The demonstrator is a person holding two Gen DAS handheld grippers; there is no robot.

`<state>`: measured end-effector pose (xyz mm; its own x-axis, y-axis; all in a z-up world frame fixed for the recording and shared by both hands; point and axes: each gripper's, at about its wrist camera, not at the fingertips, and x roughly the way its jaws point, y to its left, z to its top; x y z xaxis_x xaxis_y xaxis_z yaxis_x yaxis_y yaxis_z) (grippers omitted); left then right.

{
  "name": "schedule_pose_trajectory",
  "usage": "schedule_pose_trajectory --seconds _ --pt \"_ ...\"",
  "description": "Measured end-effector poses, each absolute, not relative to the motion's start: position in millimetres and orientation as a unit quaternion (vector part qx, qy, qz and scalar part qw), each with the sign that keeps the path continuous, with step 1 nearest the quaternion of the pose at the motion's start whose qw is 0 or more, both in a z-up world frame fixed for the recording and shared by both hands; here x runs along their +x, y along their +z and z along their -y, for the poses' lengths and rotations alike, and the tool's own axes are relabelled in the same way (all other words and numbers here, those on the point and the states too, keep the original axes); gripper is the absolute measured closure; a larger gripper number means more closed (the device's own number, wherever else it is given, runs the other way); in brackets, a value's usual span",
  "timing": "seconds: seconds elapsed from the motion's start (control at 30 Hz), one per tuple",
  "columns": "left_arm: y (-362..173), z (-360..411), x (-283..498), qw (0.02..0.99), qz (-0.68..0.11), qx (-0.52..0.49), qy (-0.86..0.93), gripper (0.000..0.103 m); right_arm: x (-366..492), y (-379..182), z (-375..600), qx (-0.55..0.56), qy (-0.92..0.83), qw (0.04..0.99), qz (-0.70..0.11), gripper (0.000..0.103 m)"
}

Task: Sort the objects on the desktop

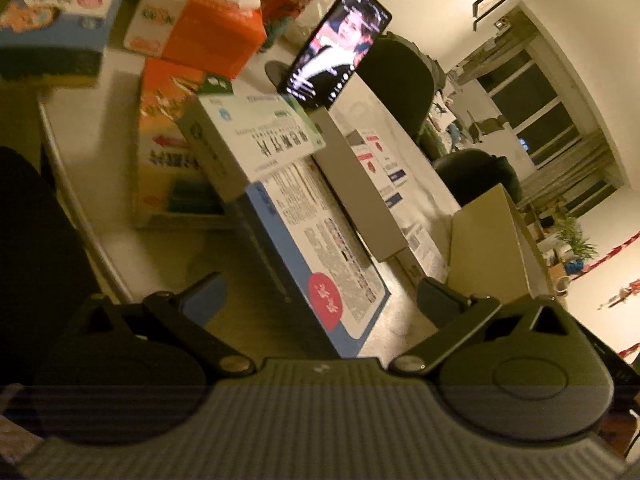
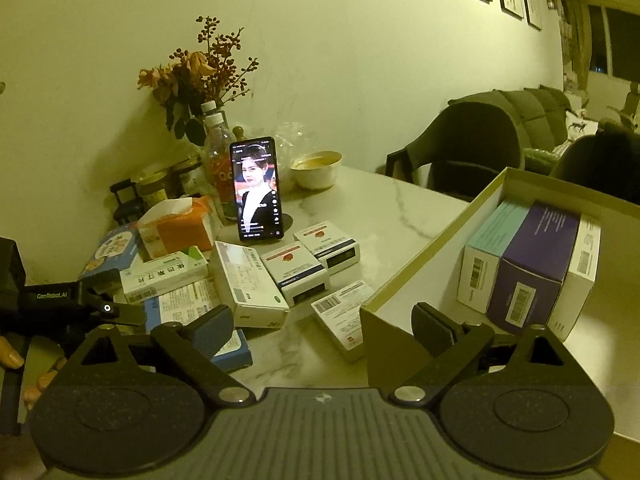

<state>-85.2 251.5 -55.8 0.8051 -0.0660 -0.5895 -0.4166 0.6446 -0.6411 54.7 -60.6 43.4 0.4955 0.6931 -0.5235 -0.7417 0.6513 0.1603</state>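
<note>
The left hand-held gripper (image 1: 320,300) is seen with its fingers spread apart, nothing clamped between them; a blue-bordered flat box (image 1: 320,256) lies between and just ahead of the fingers on the marble tabletop (image 1: 120,248). A white and green medicine box (image 1: 248,140) is stacked partly on the far end of that blue box, and an orange box (image 1: 168,140) lies beside it. Farther back an opened orange tissue box (image 1: 200,28) and a blue packet (image 1: 56,16) are seen (both blurred). A phone (image 1: 340,44) with a lit screen is propped upright behind the boxes.

The right hand-held gripper (image 2: 324,328) is likewise held with its fingers apart and empty, above the tabletop edge. Its right finger (image 2: 436,330) sits at the near corner of a shallow cardboard tray (image 2: 420,256), in which three boxes are stood side by side and touching: a teal box (image 2: 492,248), a purple box (image 2: 532,264) and a white box (image 2: 576,280). On the tabletop to the left of the tray a cluster of white medicine boxes (image 2: 296,268) is scattered, with one small labelled box (image 2: 344,316) just beside the tray wall. A bowl (image 2: 316,168), a vase of dried flowers (image 2: 200,76) and several jars (image 2: 156,188) are placed toward the wall.
</note>
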Motion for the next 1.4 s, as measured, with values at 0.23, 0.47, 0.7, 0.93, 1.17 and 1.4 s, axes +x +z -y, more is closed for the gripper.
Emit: schedule_pose_trajectory --seconds 0.23,0.47,0.7,0.93,1.17,1.4 --pt "-70 -251 -73 0.848 -0.295 -0.432 0.082 0.000 47 44 52 -0.049 0.434 0.854 -0.284 0.006" --pt "-75 -253 -70 0.845 -0.286 -0.446 0.067 0.010 42 35 35 -0.063 0.448 0.841 -0.297 0.006" --pt "-68 -253 -72 0.846 -0.281 -0.449 0.062 0.029 36 19 4 -0.088 0.484 0.818 -0.298 0.012" --pt "-53 -252 -69 0.856 -0.267 -0.440 0.049 0.035 29 13 -27 -0.112 0.523 0.791 -0.297 0.017" --pt "-42 -248 -58 0.866 -0.252 -0.432 0.029 0.035 28 15 -47 -0.129 0.542 0.777 -0.294 0.034" --pt "-34 -246 -46 0.873 -0.233 -0.429 0.005 0.035 32 18 -55 -0.129 0.547 0.773 -0.293 0.042"
